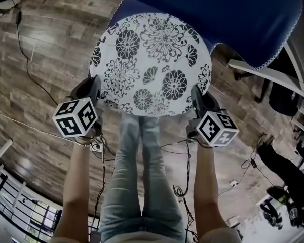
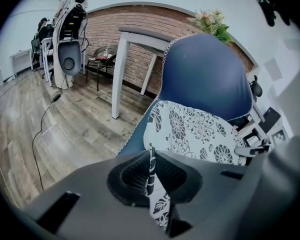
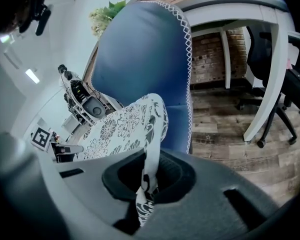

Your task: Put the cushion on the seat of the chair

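White floral cushion point(image 1: 149, 65) is held roughly level over the blue chair's point(image 1: 233, 19) seat, w/ 2 grips on it: left gripper point(image 2: 151, 170) & right gripper point(image 3: 149, 176) each clamped on an opposite fabric edge.

This looks like an office or lab workroom: wood-plank floor point(image 2: 65, 129), brick wall point(image 2: 135, 26), white tables point(image 2: 140, 35), a black swivel chair point(image 3: 296, 86) on castors, loose cables point(image 1: 20, 44) and a leafy plant point(image 2: 210, 23).
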